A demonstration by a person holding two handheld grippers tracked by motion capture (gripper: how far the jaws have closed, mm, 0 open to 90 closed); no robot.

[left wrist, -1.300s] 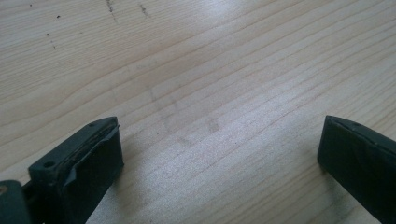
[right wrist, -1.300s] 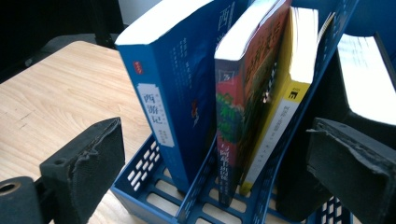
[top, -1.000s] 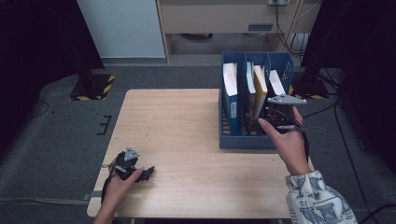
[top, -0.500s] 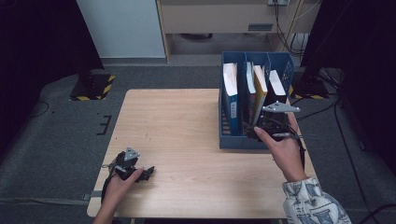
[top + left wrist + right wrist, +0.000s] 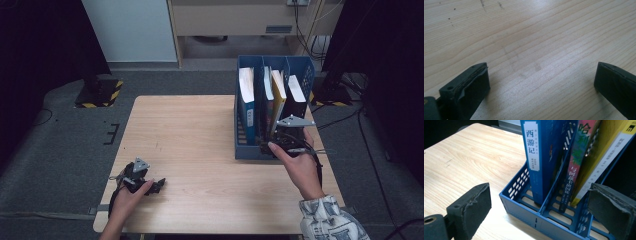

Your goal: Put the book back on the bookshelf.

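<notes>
The blue file rack (image 5: 245, 147) is standing on the right half of the wooden table (image 5: 200, 130), its open front facing the person. The right gripper (image 5: 290, 137) is hovering at that front edge with its jaws spread wide and gripping nothing; in the right gripper view the jaws are framing the rack's near corner (image 5: 534, 217) and the lower ends of the books. The right hand (image 5: 297, 167) is holding it from behind, a patterned sleeve (image 5: 330, 220) showing at the bottom of the high view.

Inside the rack, a blue book (image 5: 541, 157) with white Chinese characters on its spine is standing upright in the left compartment. In the next compartment, a book with a pink and green spine (image 5: 577, 162) is leaning beside a yellow book (image 5: 599, 147) with a white spine. From above, a fourth, dark book (image 5: 296, 95) is standing in the rightmost compartment.

The left gripper (image 5: 160, 184) is resting at the near left part of the table, well apart from the rack, held by the left hand (image 5: 127, 197). Its jaws are also standing wide apart, with bare wood grain (image 5: 536, 50) lying between them.
</notes>
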